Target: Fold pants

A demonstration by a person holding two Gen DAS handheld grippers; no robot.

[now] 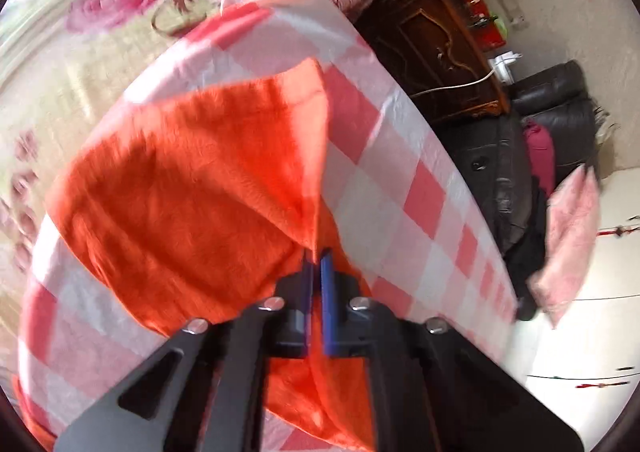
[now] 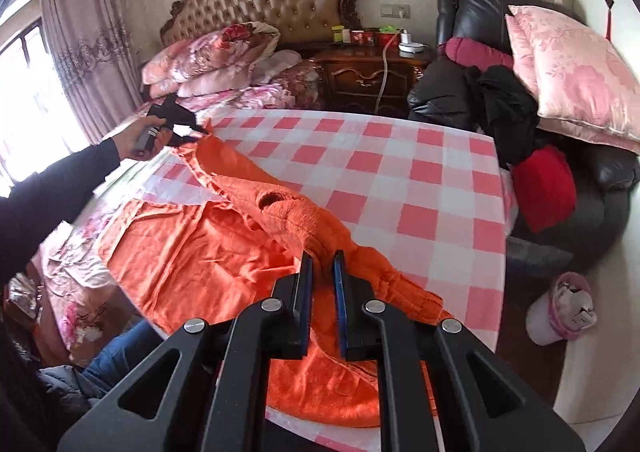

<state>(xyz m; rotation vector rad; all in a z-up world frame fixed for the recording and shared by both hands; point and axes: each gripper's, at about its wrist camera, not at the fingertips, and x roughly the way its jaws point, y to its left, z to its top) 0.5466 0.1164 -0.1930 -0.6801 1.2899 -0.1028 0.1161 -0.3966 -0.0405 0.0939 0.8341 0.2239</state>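
Note:
Orange fleece pants (image 1: 192, 180) lie on a table with a pink-and-white checked cloth (image 1: 400, 156). My left gripper (image 1: 318, 256) is shut on an edge of the pants and holds it lifted above the cloth. In the right wrist view the pants (image 2: 208, 248) spread over the table's left and near part, on the checked cloth (image 2: 400, 180). My right gripper (image 2: 323, 258) is shut on a raised ridge of the pants. The left gripper (image 2: 202, 128) shows there at the far left, held in a hand, pinching the far end of the lifted edge.
A bed with floral bedding (image 2: 216, 64) stands behind the table, with a dark wooden nightstand (image 2: 372, 80) next to it. A black leather armchair (image 2: 600, 168) with a pink pillow (image 2: 576, 72) and clothes is at the right. A small bin (image 2: 560, 308) stands on the floor.

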